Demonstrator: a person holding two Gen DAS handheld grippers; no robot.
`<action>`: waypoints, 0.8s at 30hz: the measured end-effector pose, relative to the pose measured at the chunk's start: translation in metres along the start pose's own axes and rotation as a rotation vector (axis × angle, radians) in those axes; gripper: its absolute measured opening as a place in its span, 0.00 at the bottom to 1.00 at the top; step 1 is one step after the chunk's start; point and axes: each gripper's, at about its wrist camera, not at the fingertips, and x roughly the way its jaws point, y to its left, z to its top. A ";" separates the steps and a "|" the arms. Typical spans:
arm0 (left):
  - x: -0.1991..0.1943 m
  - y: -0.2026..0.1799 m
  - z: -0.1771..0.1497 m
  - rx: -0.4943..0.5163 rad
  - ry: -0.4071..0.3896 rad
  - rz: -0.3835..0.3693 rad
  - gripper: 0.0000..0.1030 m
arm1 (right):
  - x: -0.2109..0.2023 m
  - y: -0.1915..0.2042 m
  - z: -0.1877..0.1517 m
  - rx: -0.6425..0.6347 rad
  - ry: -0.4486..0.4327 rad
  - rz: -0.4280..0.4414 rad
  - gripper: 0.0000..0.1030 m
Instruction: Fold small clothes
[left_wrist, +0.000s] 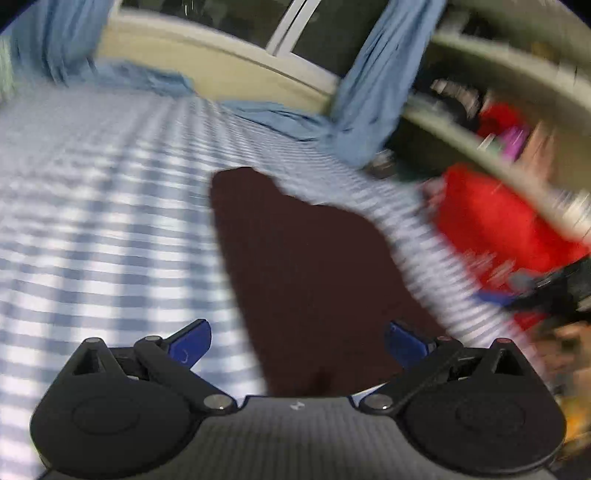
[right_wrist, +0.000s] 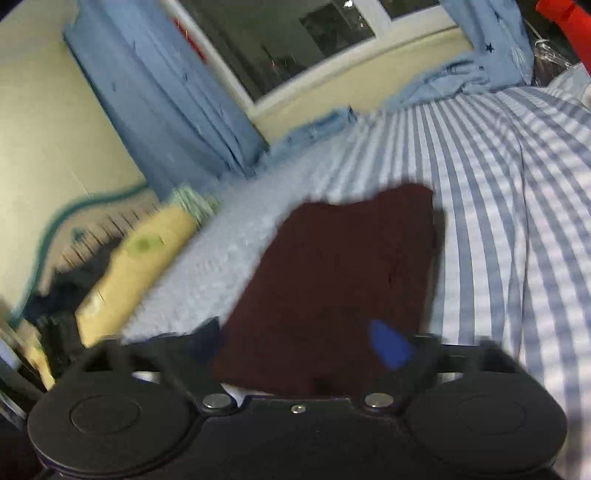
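A: Where is the garment lying?

B: The dark maroon cloth (left_wrist: 306, 266) is lying flat on the blue-and-white checked bedsheet (left_wrist: 110, 221), folded into a compact shape, just ahead of both claws.

A: What is the left claw (left_wrist: 297, 345) doing?

B: It is standing wide open over the near edge of the cloth, its blue fingertips (left_wrist: 192, 345) spread far apart and gripping nothing.

A: And the right claw (right_wrist: 299, 343)?

B: It is also gaping fully, hovering above the near end of the cloth (right_wrist: 343, 280); one blue fingertip (right_wrist: 391, 345) is showing over the fabric, and nothing is being pinched.

A: Anything around it?

B: Blue curtains (right_wrist: 166, 110) are hanging by a dark window (right_wrist: 280, 44) behind the bed, and something red (left_wrist: 491, 218) is sitting blurred at the bed's far side.
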 end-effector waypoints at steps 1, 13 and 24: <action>0.006 0.008 0.009 -0.052 0.027 -0.060 0.99 | 0.001 -0.009 0.015 0.050 0.016 0.056 0.99; 0.080 0.043 0.001 -0.251 0.198 -0.136 0.97 | 0.052 -0.110 0.051 0.311 0.096 0.004 0.99; 0.105 0.055 0.001 -0.358 0.117 -0.207 0.98 | 0.102 -0.138 0.040 0.335 0.121 0.090 1.00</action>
